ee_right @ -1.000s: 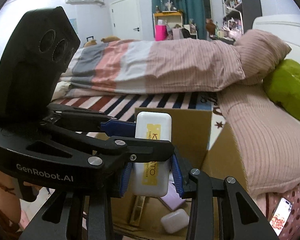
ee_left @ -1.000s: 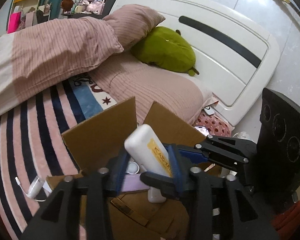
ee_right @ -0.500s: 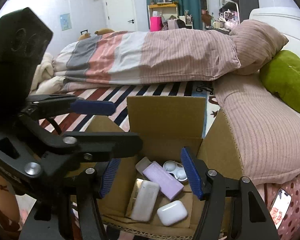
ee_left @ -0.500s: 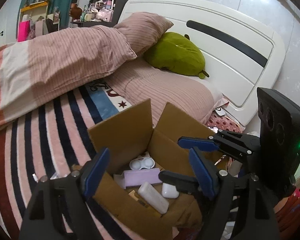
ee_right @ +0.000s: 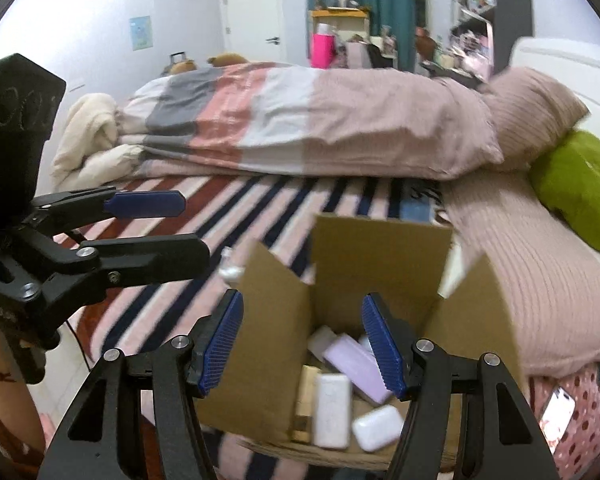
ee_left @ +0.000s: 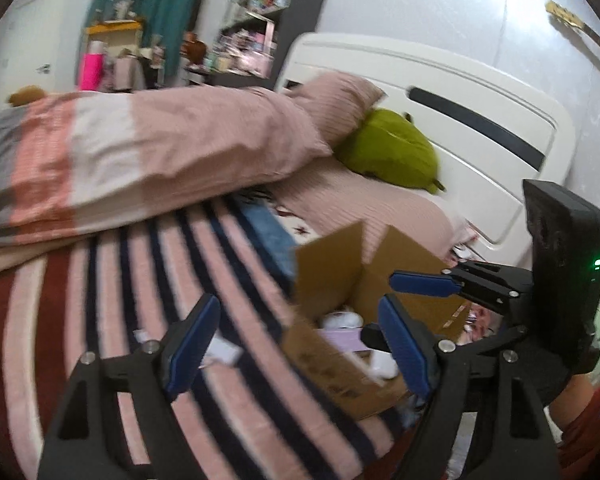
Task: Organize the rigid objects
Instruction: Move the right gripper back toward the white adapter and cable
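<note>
Both grippers, left gripper (ee_left: 296, 340) and right gripper (ee_right: 302, 344), hang with jaws spread and empty beside the open brown cardboard box (ee_right: 380, 256), since the white rectangular plastic case (ee_right: 332, 410) lies inside it.

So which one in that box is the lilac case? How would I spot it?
Start at the open cardboard box on the striped blanket, beside the pink ribbed pillow. On its floor lie several small cases; the lilac case is the long flat one lying slantwise in the middle. Its neighbours, a tall white case and a rounded white case, are white; it alone is pale purple.
</note>
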`<state>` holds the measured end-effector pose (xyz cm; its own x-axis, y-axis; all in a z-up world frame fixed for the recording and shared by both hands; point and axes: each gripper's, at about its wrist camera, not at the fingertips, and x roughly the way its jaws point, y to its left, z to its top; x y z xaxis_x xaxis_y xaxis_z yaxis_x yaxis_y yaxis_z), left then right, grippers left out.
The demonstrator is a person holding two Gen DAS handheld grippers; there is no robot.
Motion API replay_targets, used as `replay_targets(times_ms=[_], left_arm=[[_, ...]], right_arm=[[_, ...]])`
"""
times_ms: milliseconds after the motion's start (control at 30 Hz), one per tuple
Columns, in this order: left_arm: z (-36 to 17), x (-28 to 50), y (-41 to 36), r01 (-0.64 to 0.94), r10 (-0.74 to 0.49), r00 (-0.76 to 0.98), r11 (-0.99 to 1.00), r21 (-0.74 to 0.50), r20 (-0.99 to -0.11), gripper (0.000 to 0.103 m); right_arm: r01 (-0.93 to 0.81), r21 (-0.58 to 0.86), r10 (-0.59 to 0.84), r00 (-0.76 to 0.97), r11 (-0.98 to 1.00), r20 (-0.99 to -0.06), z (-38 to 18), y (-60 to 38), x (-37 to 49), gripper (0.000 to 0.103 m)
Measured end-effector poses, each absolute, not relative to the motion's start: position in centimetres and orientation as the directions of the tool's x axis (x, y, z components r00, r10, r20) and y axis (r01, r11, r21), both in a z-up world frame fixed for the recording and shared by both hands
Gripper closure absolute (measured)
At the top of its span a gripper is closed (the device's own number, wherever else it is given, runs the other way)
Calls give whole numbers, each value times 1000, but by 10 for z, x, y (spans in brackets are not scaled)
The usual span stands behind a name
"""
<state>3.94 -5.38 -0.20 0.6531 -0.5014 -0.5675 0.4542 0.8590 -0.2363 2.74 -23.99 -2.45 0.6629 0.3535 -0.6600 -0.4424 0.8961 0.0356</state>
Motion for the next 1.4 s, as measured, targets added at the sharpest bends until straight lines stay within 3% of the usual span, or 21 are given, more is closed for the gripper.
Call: replay_targets(times_ms=[267,533,700,867,1133,1200,1267,1400], left_arm=[[-23,25,33,295,-380,731,925,-240,-567,24],[-63,17,81,199,-338,728,937,-288,-596,24],[-81,11,92,177,-341,715,933,-313,-611,24],[-85,8,97,168,-346,715,928,-332,-608,24],[-84,7,99,167,-346,717,928,-332,-606,24],[-84,7,99,168,-347,716,928,-333,-606,24],[-83,8,98,169,-350,715,927,-335,-605,24],[-81,8,95,179,-356,713,925,-334,-604,24]], right_arm=[[-609,59,489,571,791,-659,-28,-149,27,44],[-678,76,499,455,731,-737,-90,-86,39,44],[-593,-23,340,493,805,-801,-150,-86,72,44],[-451,-187,135,591,873,-795,-185,-99,106,44],[-399,-182,106,601,899,-792,-201,-106,132,45],[-404,-189,105,604,895,-790,-201,-105,130,66],[-411,-218,93,614,885,-783,-200,-104,127,77],[-440,-205,115,598,874,-793,-198,-107,126,77]])
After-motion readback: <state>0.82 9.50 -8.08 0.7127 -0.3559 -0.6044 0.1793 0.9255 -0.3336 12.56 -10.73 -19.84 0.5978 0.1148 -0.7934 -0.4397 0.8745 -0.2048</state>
